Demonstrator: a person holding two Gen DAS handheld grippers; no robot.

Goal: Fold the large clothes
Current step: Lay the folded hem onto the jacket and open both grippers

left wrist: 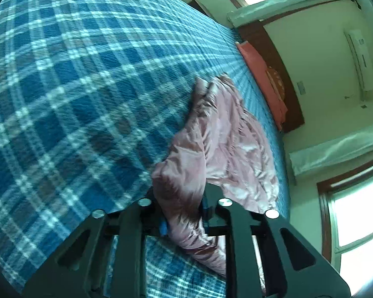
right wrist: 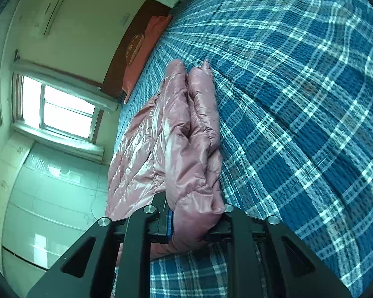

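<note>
A shiny pink padded jacket [left wrist: 226, 146] lies bunched on a blue plaid bedspread [left wrist: 74, 87]. In the left wrist view my left gripper [left wrist: 184, 211] is shut on a thick fold of the jacket's near edge, the fabric bulging out between its black fingers. The right wrist view shows the same jacket [right wrist: 176, 134] stretching away over the bedspread [right wrist: 298, 99], with my right gripper [right wrist: 194, 221] shut on another puffy fold of it. Both views are tilted sideways. The jacket's far end has two rounded lobes lying side by side.
A salmon-coloured pillow [left wrist: 261, 79] leans on the dark wooden headboard [left wrist: 276, 57] at the bed's far end. Windows [right wrist: 59, 109] and a wall air conditioner [left wrist: 360, 59] line the room. The bed's edge runs beside the jacket, with tiled floor [right wrist: 50, 198] beyond.
</note>
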